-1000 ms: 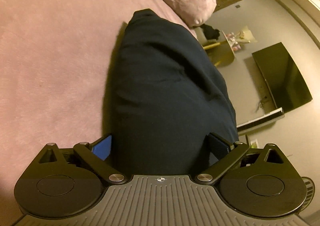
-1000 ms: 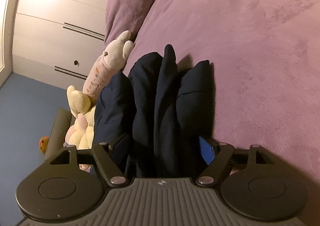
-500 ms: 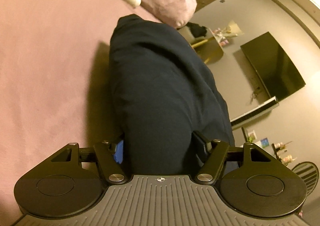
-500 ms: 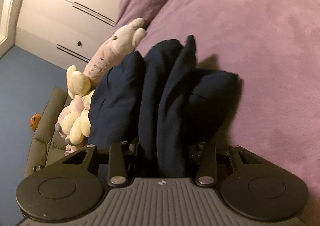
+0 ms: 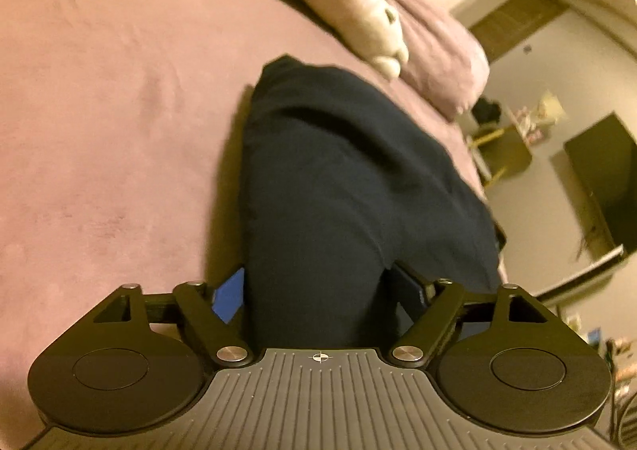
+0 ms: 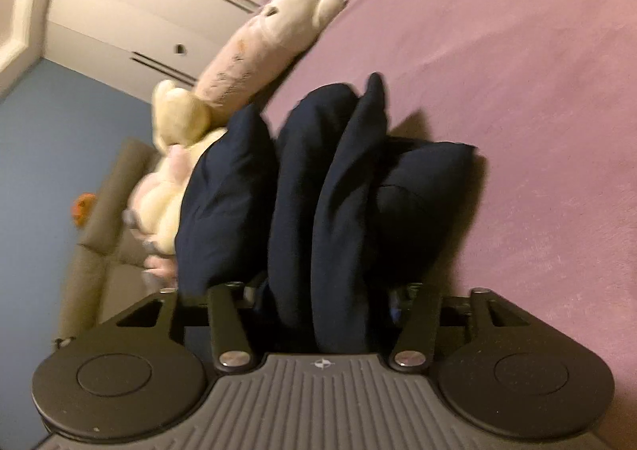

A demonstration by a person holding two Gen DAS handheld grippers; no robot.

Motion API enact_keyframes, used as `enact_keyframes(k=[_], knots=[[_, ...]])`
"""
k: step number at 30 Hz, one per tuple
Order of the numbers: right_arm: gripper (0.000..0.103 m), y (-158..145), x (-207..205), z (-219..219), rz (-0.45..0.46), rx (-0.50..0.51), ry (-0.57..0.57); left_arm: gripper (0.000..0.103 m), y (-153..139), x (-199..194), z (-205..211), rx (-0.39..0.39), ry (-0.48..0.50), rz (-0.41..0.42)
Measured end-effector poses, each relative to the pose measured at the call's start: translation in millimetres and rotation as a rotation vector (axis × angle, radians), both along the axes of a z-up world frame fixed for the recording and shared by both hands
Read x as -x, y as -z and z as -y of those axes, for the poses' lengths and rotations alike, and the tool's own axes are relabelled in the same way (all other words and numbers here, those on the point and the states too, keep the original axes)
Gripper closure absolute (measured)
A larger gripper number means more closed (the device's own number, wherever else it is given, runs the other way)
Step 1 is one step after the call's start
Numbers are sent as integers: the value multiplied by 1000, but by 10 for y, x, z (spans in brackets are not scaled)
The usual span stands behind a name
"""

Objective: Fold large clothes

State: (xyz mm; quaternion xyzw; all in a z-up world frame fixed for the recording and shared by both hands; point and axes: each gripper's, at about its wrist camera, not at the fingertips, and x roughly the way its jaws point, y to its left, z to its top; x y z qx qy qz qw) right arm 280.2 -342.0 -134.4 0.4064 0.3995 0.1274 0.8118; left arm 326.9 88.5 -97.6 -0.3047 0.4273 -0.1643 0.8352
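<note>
A folded dark navy garment (image 5: 338, 171) stretches away from my left gripper (image 5: 318, 286) over the mauve bed (image 5: 119, 111). Its bulk fills the gap between the jaws, and the blue pad (image 5: 229, 298) lies against its left side. The jaws are opening, with the cloth still touching both fingers. In the right wrist view the same garment (image 6: 318, 191) shows as several thick upright folds bunched in my right gripper (image 6: 326, 290). Those jaws are opening too, the fingertips buried in cloth. The garment casts a shadow on the bed (image 6: 517, 71).
A long pale plush toy (image 5: 350, 0) and a mauve pillow (image 5: 446, 59) lie at the bed's far end. Yellow plush toys (image 6: 179, 119) sit by the bed edge, above a brown bench (image 6: 107, 211). White wardrobe doors (image 6: 139, 4) and a dark TV (image 5: 605, 179) line the walls.
Both grippers squeezed the garment, then widened a little. They have carried it across the bed toward the plush toys, which now show closer and larger.
</note>
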Motion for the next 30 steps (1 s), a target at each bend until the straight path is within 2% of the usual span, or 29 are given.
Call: enact_keyframes(k=[3,5,6,7,9,10,12,14,16,18,20,22,25,30], knots=[[46,-324,273,77,46,99,85,12,-124,156,-23,-3,-80,72],[46,-635,413,1,126,209,138,10,-212,236,11,-22,-139,129],[49,-758,434,-91,169,246,138,10,-259,264,41,-35,-168,150],[62,-887,408,-267,213,281,113,10,-295,286,94,-51,-187,174],[73,-1037,295,-650,282,326,55,7,-371,287,207,-102,-240,208],[75,-1067,204,-849,307,348,30,7,-387,282,226,-117,-270,207],[75,-1035,43,-1162,337,400,3,6,-371,204,348,-131,-306,208],[75,-875,-123,-1397,347,532,9,6,-294,171,495,-161,-295,223],[78,-605,-185,-1357,306,614,51,4,-177,148,643,-191,-250,238],[81,-364,-146,-1208,305,670,102,0,-32,108,820,-251,-237,255],[83,-141,-35,-1009,346,661,111,0,84,61,965,-328,-230,251],[84,-73,21,-929,379,626,120,0,151,48,975,-326,-249,263],[84,45,-50,-975,393,656,120,0,261,26,974,-342,-271,264],[84,7,-119,-999,375,651,107,0,167,45,911,-333,-253,227]])
